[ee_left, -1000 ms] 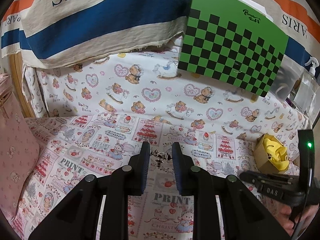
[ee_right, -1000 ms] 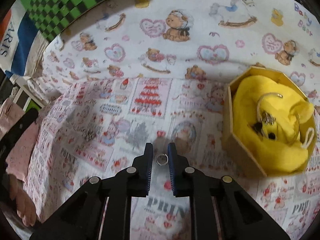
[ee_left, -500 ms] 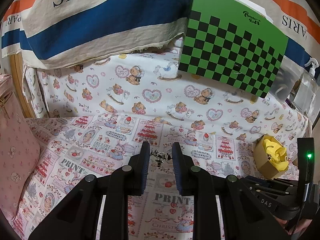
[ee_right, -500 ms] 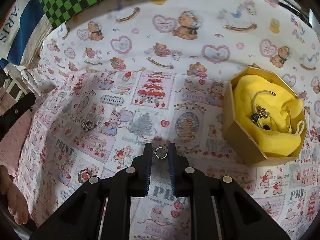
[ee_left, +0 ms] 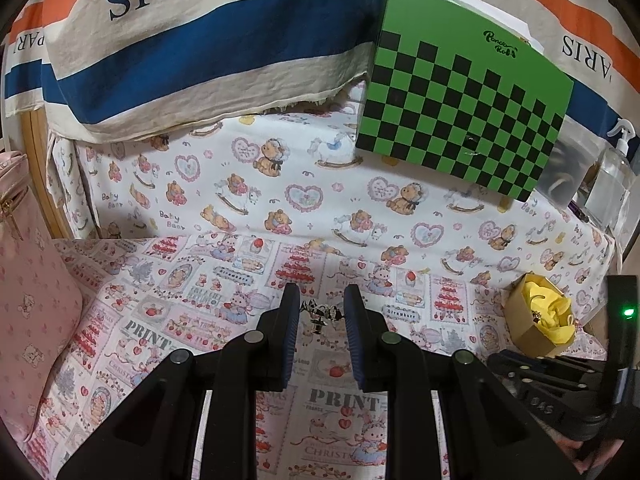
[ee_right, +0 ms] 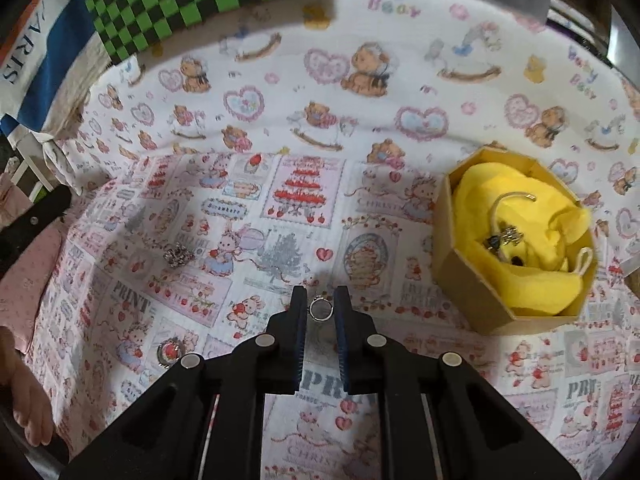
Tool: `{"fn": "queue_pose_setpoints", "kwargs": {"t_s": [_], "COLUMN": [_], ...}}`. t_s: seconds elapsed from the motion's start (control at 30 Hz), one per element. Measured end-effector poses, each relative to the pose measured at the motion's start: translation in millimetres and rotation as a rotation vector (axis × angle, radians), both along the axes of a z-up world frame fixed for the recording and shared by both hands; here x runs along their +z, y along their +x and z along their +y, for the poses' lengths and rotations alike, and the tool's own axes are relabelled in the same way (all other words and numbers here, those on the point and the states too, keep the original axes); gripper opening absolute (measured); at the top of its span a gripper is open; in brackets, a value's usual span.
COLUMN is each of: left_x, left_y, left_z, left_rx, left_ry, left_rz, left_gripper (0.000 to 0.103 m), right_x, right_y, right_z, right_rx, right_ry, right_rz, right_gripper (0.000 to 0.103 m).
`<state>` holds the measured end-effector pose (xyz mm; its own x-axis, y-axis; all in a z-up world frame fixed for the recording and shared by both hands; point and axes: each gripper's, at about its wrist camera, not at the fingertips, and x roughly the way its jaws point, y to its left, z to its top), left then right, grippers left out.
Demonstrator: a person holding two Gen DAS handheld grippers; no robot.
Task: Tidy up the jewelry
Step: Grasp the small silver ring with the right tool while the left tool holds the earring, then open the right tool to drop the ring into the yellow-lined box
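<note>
My right gripper (ee_right: 320, 304) is shut on a small silver ring (ee_right: 321, 309), held just above the printed cloth. To its right stands an octagonal cardboard box (ee_right: 472, 280) lined with yellow cloth; a thin bangle and small dark pieces lie in it. My left gripper (ee_left: 320, 308) hangs still with its jaws a little apart and nothing between them. A sparkly black-and-silver piece (ee_left: 320, 314) lies on the cloth beyond its tips, also seen in the right wrist view (ee_right: 178, 256). A second ring (ee_right: 170, 354) lies on the cloth at the lower left. The box (ee_left: 524, 328) shows at the right of the left wrist view.
A green and black checkered box (ee_left: 460, 112) leans against the striped fabric at the back. A pink bag (ee_left: 28, 300) stands at the left edge. Clear bottles (ee_left: 608, 184) stand at the far right. A person's hand (ee_right: 24, 400) shows at the left of the right wrist view.
The right gripper has closed on the ring and tilted up slightly, the ring staying between its pads. In the left wrist view it has sunk lower. The left gripper has not moved.
</note>
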<state>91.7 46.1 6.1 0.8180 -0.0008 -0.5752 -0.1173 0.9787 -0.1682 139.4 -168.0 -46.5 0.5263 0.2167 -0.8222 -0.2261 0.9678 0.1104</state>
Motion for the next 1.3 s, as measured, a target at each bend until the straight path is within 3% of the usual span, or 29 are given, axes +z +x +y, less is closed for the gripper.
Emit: {"fn": "queue_pose_setpoints", "kwargs": {"t_s": [0.2, 0.43, 0.83, 0.9, 0.97, 1.13, 1.3], "left_x": [1, 1, -3, -3, -4, -5, -3], "left_y": [-2, -3, 0, 0, -1, -3, -4], "left_z": [-1, -3, -5, -6, -7, -13, -31], "left_rx": [0.0, -0.001, 0.003, 0.002, -0.001, -0.02, -0.099], "left_ry": [0.008, 0.022, 0.042, 0.049, 0.056, 0.069, 0.08], "left_rz": [-0.009, -0.017, -0.01, -0.013, -0.013, -0.013, -0.017], "left_gripper": [0.022, 0.022, 0.022, 0.022, 0.022, 0.022, 0.022], "right_x": [35, 71, 44, 42, 43, 53, 61], "right_y": [-19, -19, 4, 4, 2, -10, -27], "right_z": [-26, -73, -107, -110, -117, -136, -157], "right_rx": [-0.007, -0.097, -0.197, -0.198, -0.203, -0.228, -0.271], "right_ry": [0.037, 0.06, 0.051, 0.066, 0.091, 0.135, 0.161], "right_rz": [-0.094, -0.171, -0.162, -0.159, -0.166, -0.194, -0.283], "right_gripper": [0.015, 0.015, 0.015, 0.02, 0.039, 0.045, 0.062]}}
